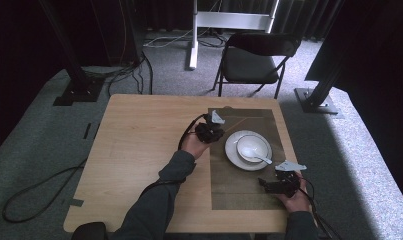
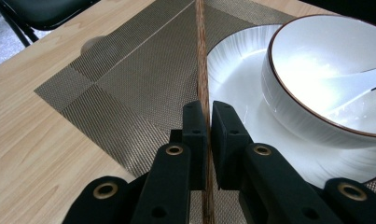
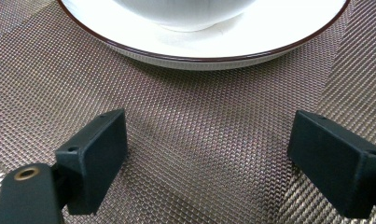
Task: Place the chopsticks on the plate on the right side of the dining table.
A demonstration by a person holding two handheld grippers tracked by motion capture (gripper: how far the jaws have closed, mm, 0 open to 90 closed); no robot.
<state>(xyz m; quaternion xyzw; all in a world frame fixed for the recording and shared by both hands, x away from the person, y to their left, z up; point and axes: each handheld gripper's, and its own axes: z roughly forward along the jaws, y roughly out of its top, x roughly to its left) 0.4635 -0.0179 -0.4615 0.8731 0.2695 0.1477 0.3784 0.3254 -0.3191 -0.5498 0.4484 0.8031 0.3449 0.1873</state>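
My left gripper [image 2: 209, 109] is shut on a thin brown wooden chopstick [image 2: 202, 56], which runs straight ahead from between the jaws over the woven placemat [image 2: 129, 70]. In the high view this gripper [image 1: 213, 129] sits at the placemat's left edge, just left of a white plate [image 1: 231, 150] carrying a white bowl [image 1: 249, 145] with a white spoon [image 1: 263, 159] in it. The bowl [image 2: 316, 70] stands close on the right of the chopstick. My right gripper [image 3: 206, 154] is open low over the placemat [image 3: 176, 126], facing the plate's brown-rimmed edge [image 3: 269, 42]. From above it [image 1: 269, 183] lies near the front right.
The light wooden table [image 1: 139, 150] has bare room left of the placemat [image 1: 239, 190]. A black folding chair [image 1: 259, 55] stands beyond the far edge. Black frame legs and cables lie on the grey carpet around the table.
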